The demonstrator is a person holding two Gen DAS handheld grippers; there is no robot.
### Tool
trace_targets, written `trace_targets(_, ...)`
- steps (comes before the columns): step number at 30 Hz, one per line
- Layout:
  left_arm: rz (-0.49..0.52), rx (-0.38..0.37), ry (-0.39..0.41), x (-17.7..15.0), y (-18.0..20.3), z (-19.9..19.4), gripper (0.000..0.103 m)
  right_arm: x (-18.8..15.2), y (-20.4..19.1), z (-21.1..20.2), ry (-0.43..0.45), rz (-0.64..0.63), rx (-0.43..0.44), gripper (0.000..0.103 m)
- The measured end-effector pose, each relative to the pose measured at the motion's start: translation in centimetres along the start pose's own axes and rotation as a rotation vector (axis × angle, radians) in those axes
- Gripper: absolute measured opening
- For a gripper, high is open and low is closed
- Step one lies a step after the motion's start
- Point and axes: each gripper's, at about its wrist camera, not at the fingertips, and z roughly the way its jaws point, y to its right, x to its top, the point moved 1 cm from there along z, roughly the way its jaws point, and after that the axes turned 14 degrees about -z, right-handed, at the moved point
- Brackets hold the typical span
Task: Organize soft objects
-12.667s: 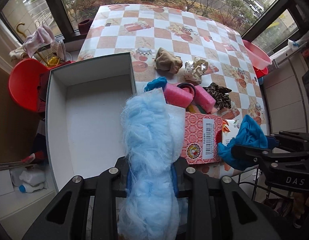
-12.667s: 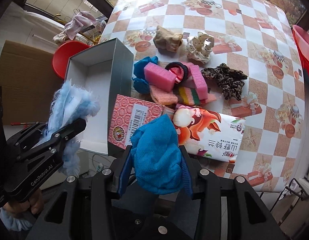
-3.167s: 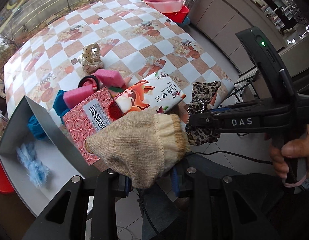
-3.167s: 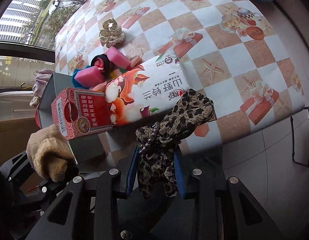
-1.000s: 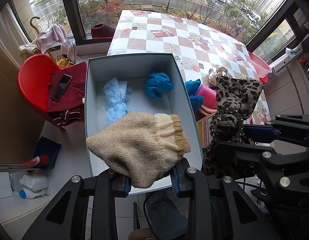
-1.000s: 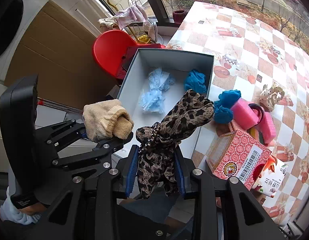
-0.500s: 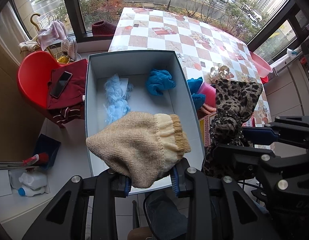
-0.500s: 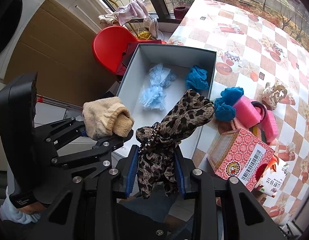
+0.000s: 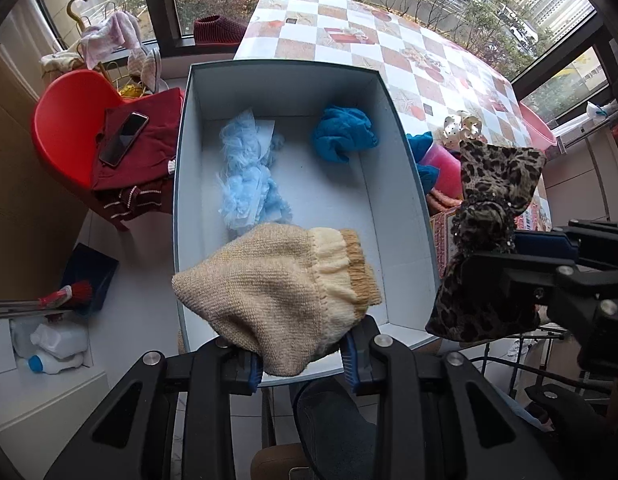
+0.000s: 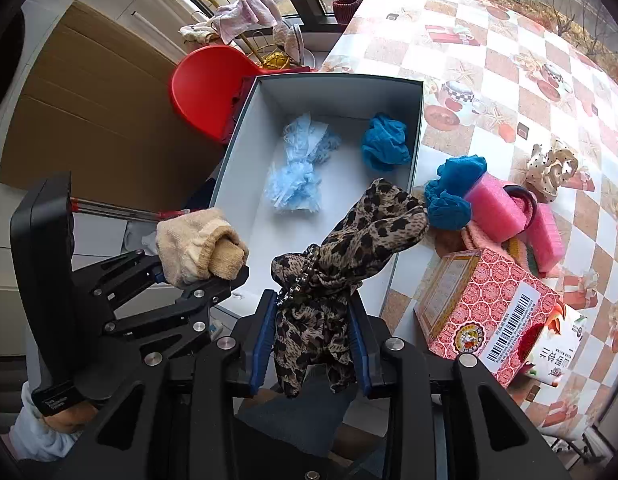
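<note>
hovering over the near end of the box [image 9: 405, 184], left hand-held gripper [image 9: 303, 364] clamping beige knit pouch [image 9: 277, 292], right hand-held gripper [image 10: 313, 344] clamping leopard scrunchie [image 10: 349, 248]; next, lowering and releasing inside.

both claws point steeply down, side by side above the open box [image 9: 405, 184]. the left claw [image 9: 303, 364] is clamped on a beige knit piece [image 9: 277, 292]; the right claw [image 10: 313, 344] is clamped on a leopard-print piece [image 10: 341, 248].
</note>
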Motion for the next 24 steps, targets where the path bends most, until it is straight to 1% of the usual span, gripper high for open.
trace_targets(5, -0.019, 0.022, -0.016, -0.1, -0.6, 1.1, 0.033, 0.6, 0.2, 1.4, -0.017, 0.037, 0.023, 0.035)
trace_targets(8, -0.026, 0.027, -0.022, -0.3, -0.9, 1.3, 0.033, 0.8, 0.0, 2.2, -0.036, 0.033, 0.032, 0.035)
trace_targets(11, -0.026, 0.028, -0.029, -0.6, -1.0, 1.5, 0.037, 0.8, -0.2, 2.8, -0.05, 0.032, 0.042, 0.035)
trace_targets(13, -0.026, 0.029, -0.032, -0.7, -1.0, 1.5, 0.041, 0.8, -0.3, 3.0, -0.054, 0.035, 0.045, 0.035)
trace_targets(15, -0.024, 0.022, -0.025, -0.7, -1.0, 1.4, 0.053, 0.8, -0.2, 3.0, -0.053, 0.039, 0.045, 0.035)
trace_targets(16, -0.019, 0.022, -0.018, -0.7, -0.9, 1.3, 0.057, 0.8, -0.2, 2.9, -0.052, 0.039, 0.042, 0.036)
trace_targets(17, -0.013, 0.023, -0.011, -0.7, -0.8, 1.2, 0.064, 0.9, -0.1, 2.9, -0.051, 0.039, 0.043, 0.043)
trace_targets(18, -0.007, 0.023, -0.006, -0.7, -0.8, 1.1, 0.072, 0.9, -0.1, 2.8, -0.049, 0.038, 0.041, 0.047)
trace_targets(20, 0.002, 0.028, -0.001, -0.7, -0.6, 1.0, 0.082, 0.9, -0.3, 2.6, -0.042, 0.034, 0.034, 0.047)
trace_targets(22, 0.005, 0.027, 0.014, -0.8, -0.5, 0.9, 0.082, 0.9, -0.4, 2.4, -0.033, 0.028, 0.032, 0.047)
trace_targets(23, 0.005, 0.029, 0.019, -0.8, -0.5, 0.9, 0.085, 0.9, -0.5, 2.3, -0.031, 0.027, 0.031, 0.051)
trace_targets(24, 0.004, 0.03, 0.021, -0.8, -0.4, 0.9, 0.089, 0.9, -0.6, 2.2, -0.03, 0.026, 0.031, 0.067)
